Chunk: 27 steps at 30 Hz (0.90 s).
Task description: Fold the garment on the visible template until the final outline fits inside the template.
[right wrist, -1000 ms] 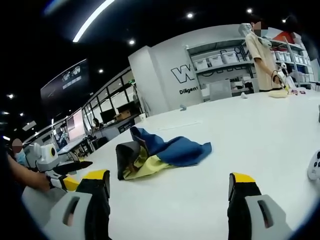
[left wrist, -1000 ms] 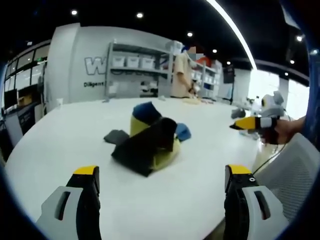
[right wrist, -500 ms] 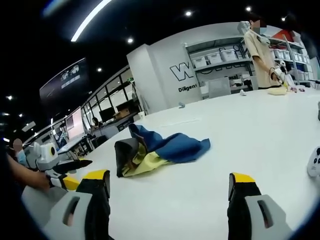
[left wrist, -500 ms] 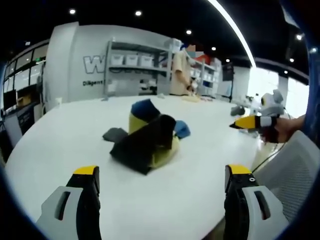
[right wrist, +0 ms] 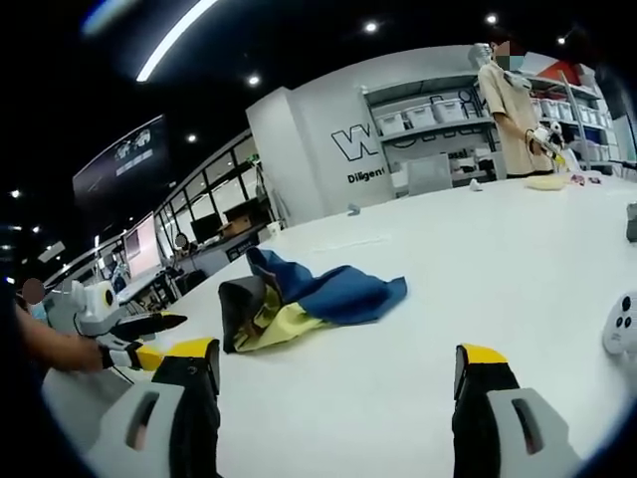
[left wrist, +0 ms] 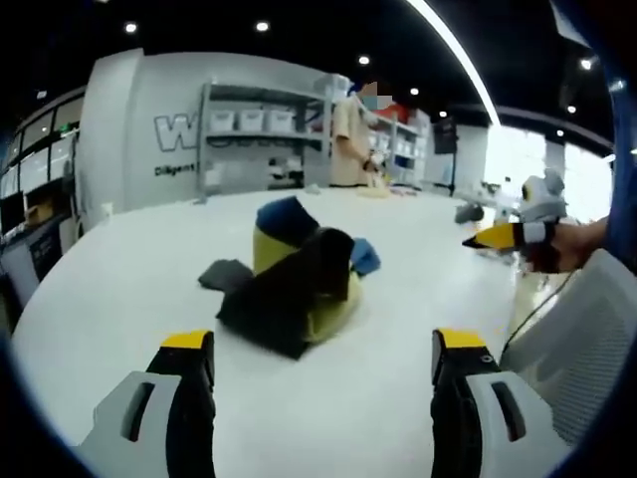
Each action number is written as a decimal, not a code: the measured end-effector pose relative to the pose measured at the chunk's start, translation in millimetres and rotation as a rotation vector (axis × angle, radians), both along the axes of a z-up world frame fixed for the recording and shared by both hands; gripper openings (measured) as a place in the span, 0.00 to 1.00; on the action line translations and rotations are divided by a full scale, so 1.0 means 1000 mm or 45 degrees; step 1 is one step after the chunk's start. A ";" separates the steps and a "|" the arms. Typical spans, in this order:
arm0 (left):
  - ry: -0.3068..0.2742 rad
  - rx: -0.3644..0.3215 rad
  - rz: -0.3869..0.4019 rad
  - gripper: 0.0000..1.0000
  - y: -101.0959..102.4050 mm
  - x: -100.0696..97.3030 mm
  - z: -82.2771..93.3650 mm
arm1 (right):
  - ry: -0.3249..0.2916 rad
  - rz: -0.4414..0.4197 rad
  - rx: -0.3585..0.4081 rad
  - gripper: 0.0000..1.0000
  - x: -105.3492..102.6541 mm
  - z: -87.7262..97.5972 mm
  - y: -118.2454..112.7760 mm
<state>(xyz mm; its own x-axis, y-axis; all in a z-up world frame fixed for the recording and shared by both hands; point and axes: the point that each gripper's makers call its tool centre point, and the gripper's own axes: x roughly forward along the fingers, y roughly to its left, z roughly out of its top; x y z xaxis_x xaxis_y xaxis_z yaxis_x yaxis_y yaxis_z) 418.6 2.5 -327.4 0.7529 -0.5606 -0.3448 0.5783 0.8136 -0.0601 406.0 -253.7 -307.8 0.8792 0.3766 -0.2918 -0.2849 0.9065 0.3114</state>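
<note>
Garment folding has not begun: the left gripper point(left wrist: 313, 354) stands with its yellow-tipped jaws spread wide and nothing between them, hovering above the near edge of the broad white table point(left wrist: 119, 269). The right gripper point(right wrist: 338, 368) is likewise wide apart and empty, above the table edge on its own side. Ahead of both, well apart from either, the crumpled blue, yellow and black fabric garment point(left wrist: 294, 284) lies in a heap toward the middle of the table, one black flap trailing off beside it. No template outline can be made out on the table. Compared with a moment ago, the heap sits slightly larger and nearer in both views, so both grippers have edged toward it; the cloth itself looks unmoved. The likely next step is reaching in to spread it flat.
</note>
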 end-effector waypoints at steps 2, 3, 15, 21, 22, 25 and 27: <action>0.000 0.041 -0.037 0.76 0.000 0.013 -0.001 | 0.004 -0.010 -0.006 0.98 0.000 0.001 -0.002; -0.015 0.071 -0.052 0.76 0.001 0.020 0.000 | 0.007 -0.017 -0.014 0.98 0.000 0.000 -0.004; -0.019 0.296 -0.399 0.47 0.010 0.087 -0.007 | 0.050 -0.048 -0.037 0.98 -0.003 -0.005 -0.011; 0.068 0.391 -0.540 0.38 0.005 0.084 -0.034 | 0.059 -0.061 -0.039 0.98 0.000 -0.007 -0.014; 0.063 0.402 -0.546 0.36 0.003 0.080 -0.034 | 0.061 -0.065 -0.038 0.98 0.000 -0.008 -0.014; 0.065 0.410 -0.543 0.33 -0.003 0.074 -0.032 | 0.063 -0.069 -0.039 0.98 0.000 -0.009 -0.016; 0.060 0.412 -0.533 0.31 -0.001 0.075 -0.034 | 0.063 -0.076 -0.032 0.98 0.000 -0.009 -0.018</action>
